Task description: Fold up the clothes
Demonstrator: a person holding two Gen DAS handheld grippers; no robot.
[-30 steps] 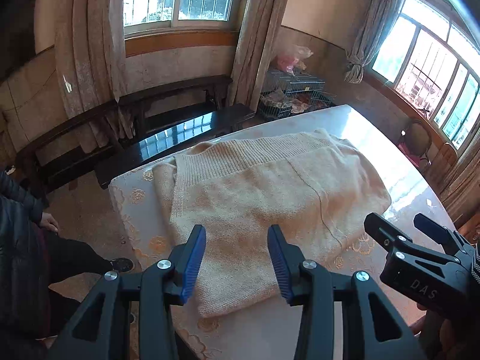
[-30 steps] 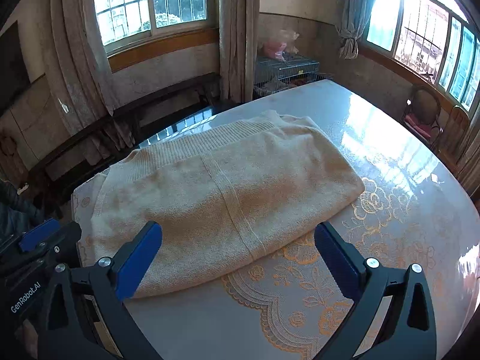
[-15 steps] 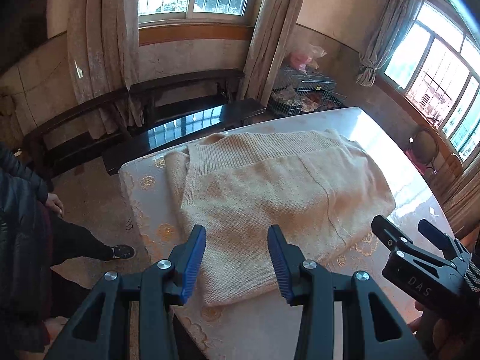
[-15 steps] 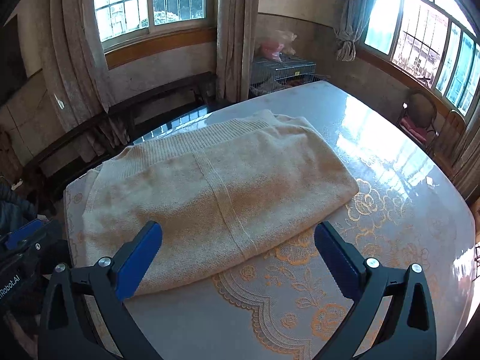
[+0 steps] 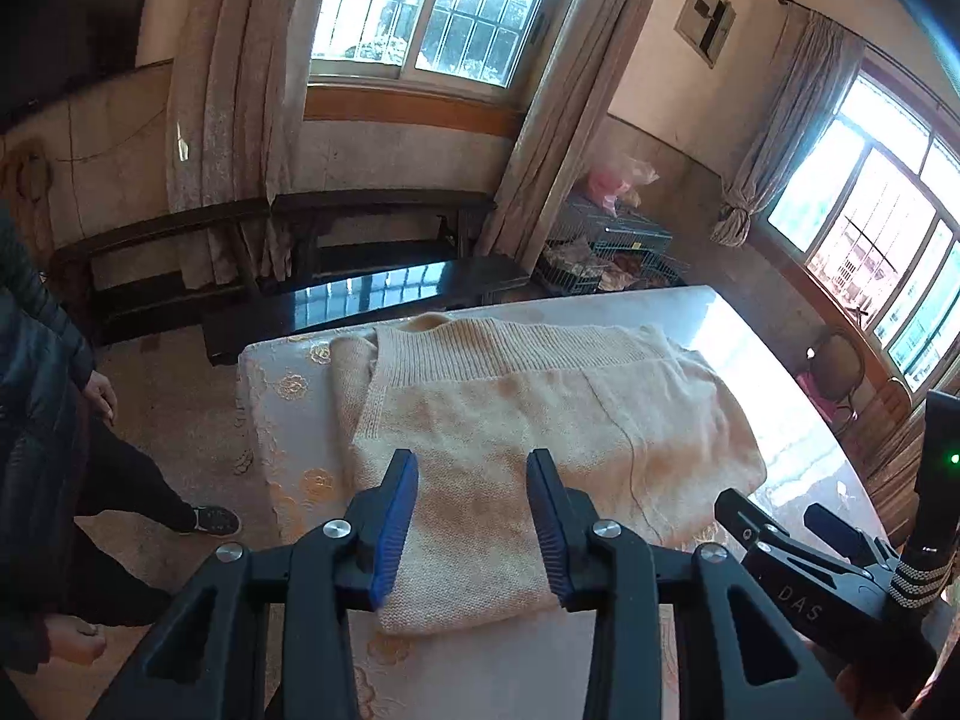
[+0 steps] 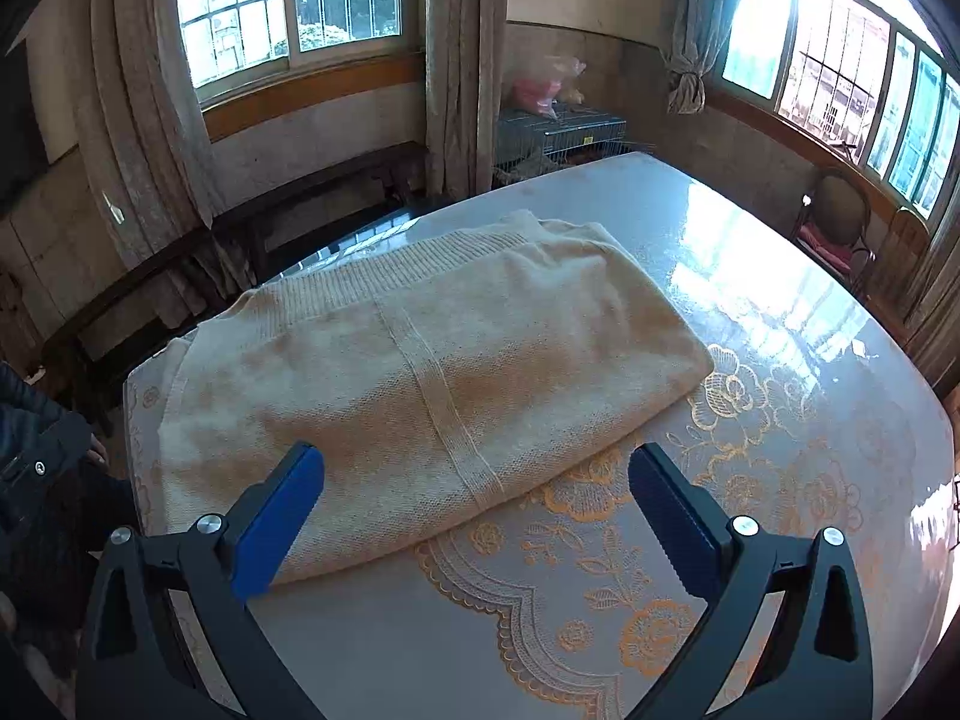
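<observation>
Both grippers have drawn back and up from the sweater [image 5: 528, 420] over the last second — it lies folded on the tabletop [image 6: 750, 276], so the fold looks finished. Left gripper [image 5: 474, 516]: fingers part open, empty; right gripper [image 6: 474, 516]: fingers wide, empty. Cream knit, ribbed hem, soft rounded edges — glossy floral-lace tabletop.

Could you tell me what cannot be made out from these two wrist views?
- Sweater's sleeves: folded under in both views, so how they lie is hidden.
- Its near edge: partly covered by the left gripper in the left view.
- Right gripper: cut off by the frame's right edge in the left view.
- Bystander: face cut off by the left edge.
- Wire cage contents: too small.
</observation>
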